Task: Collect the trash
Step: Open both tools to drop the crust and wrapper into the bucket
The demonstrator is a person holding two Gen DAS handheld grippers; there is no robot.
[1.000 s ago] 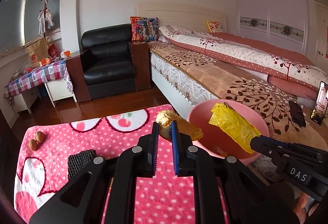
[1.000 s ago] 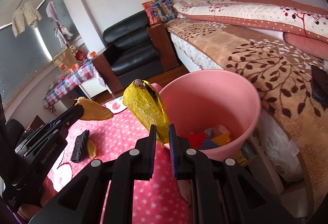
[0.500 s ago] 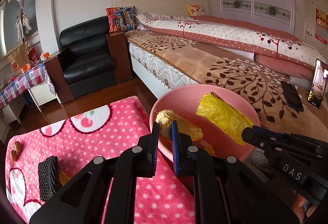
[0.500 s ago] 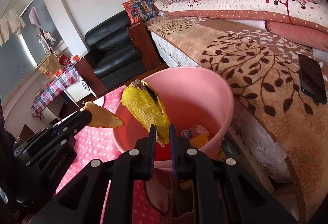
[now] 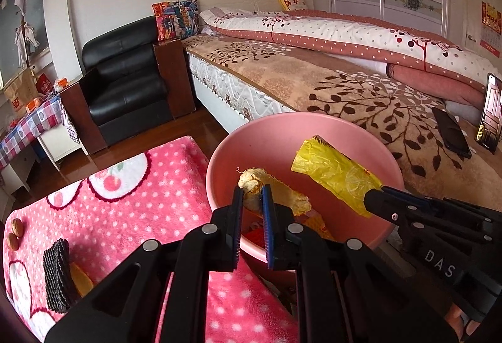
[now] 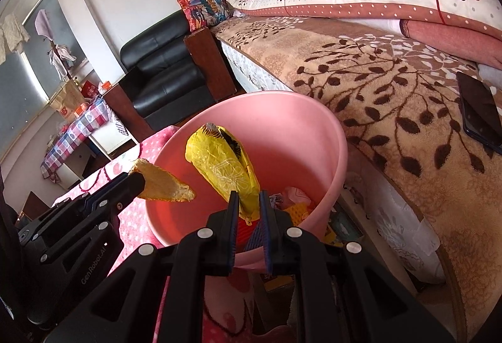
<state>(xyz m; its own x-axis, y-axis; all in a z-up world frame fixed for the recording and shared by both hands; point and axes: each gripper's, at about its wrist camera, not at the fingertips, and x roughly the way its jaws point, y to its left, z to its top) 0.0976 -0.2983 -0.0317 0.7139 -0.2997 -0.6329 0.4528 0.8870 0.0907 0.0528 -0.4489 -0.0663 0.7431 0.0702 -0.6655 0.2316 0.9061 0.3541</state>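
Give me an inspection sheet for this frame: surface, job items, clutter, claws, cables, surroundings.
Surface: pink polka-dot blanket on the near side, its far edge next to the pink bin.
Job's things: orange peel and yellow wrapper, both held over the open bin; the bin already holds some colourful scraps.
Clutter: black ridged sponge with an orange piece beside it, and two walnuts, all on the blanket.
Claws: left claw shut on the orange peel; right claw shut on the yellow wrapper.
Cables: nothing seen.
Surroundings: bed behind the bin with a dark phone on it, black armchair, checked table.
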